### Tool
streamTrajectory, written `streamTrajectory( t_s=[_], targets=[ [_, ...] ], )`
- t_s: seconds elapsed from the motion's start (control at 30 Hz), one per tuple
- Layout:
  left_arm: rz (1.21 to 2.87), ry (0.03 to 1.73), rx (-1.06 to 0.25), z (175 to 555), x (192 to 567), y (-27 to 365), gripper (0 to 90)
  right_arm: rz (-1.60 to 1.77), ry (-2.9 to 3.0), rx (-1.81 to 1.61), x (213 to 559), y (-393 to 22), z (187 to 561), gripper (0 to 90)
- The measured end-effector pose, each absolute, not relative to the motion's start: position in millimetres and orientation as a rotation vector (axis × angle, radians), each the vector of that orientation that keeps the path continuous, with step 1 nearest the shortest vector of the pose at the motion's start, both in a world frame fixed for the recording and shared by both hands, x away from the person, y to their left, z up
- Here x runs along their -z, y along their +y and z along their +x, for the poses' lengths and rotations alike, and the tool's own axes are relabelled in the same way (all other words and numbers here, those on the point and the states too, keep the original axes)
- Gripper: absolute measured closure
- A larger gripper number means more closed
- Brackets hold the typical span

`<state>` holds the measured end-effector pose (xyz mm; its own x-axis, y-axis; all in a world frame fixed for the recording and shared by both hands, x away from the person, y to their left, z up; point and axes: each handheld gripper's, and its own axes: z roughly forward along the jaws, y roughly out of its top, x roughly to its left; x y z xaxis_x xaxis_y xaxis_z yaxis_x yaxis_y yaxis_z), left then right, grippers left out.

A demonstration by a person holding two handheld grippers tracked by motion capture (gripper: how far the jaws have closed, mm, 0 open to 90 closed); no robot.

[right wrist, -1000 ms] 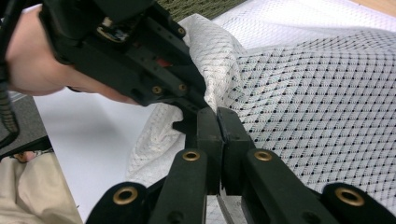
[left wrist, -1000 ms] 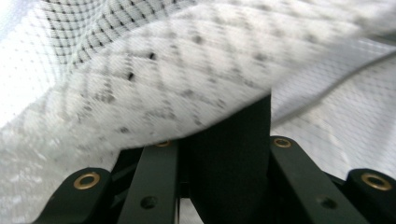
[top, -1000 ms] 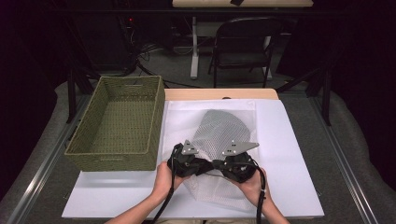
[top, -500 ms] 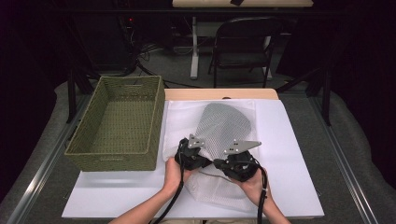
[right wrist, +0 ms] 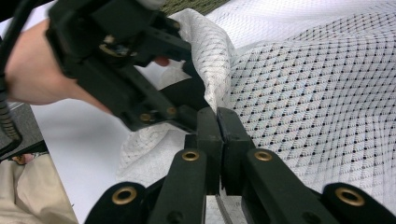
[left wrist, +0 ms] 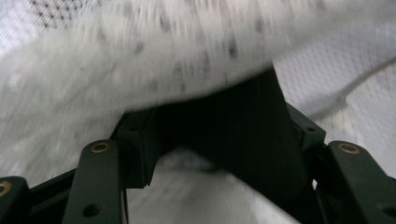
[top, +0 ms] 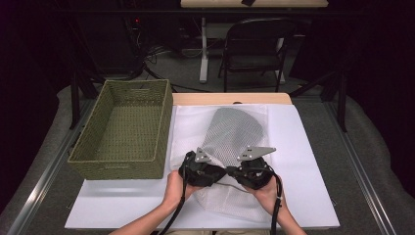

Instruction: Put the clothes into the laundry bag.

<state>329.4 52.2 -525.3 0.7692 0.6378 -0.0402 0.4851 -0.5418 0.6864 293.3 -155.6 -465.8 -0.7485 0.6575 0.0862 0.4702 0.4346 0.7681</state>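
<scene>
A white mesh laundry bag lay flat on the white sheet that covered the table, its rounded far end pointing away from the person and its near end between the two hands; a woven green basket stood just beside it to the left, on the same sheet; the left hand-held gripper and the right hand-held gripper sat close together over the bag's near part, almost touching; in the right gripper view the right hand-held gripper had its jaws pressed together on a raised fold of the mesh, the cloth rising from between the tips; the left hand-held gripper showed there just beside that fold, its jaws parted; they had just been opening, and in the blurred left gripper view the left hand-held gripper had white mesh draped over and between the spread jaws, without the pads pressing on it; a dark folding chair stood on the floor beyond the table.
</scene>
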Motion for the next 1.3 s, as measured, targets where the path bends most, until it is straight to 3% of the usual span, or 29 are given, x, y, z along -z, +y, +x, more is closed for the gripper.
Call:
streamTrajectory(
  t_s=[0.13,0.23,0.33,0.47,0.9,1.13,1.3],
  targets=[
    [2.229,0.846,-0.298,322.2,526.0,59.4,42.3,0.989,2.465,-1.209,466.7,-155.8,294.2,88.5],
    [2.202,0.843,-0.327,320.5,527.7,59.6,56.3,0.990,2.462,-1.207,466.3,-154.5,293.5,88.6],
    [2.191,0.822,-0.319,322.4,531.3,57.0,77.3,0.988,2.459,-1.208,465.4,-154.0,292.6,88.6],
    [2.189,0.820,-0.325,325.9,534.2,52.5,85.1,0.989,2.453,-1.218,464.7,-154.8,292.5,88.7],
    [2.109,0.903,-0.362,352.9,537.5,37.1,84.5,0.997,2.441,-1.249,461.2,-159.4,292.9,88.6],
    [2.172,0.856,-0.226,344.5,533.6,50.8,67.3,1.006,2.449,-1.231,462.7,-161.6,293.8,88.6],
    [2.231,0.795,-0.183,333.1,523.8,68.5,59.9,1.011,2.449,-1.226,462.7,-162.5,294.0,88.5]
  ],
)
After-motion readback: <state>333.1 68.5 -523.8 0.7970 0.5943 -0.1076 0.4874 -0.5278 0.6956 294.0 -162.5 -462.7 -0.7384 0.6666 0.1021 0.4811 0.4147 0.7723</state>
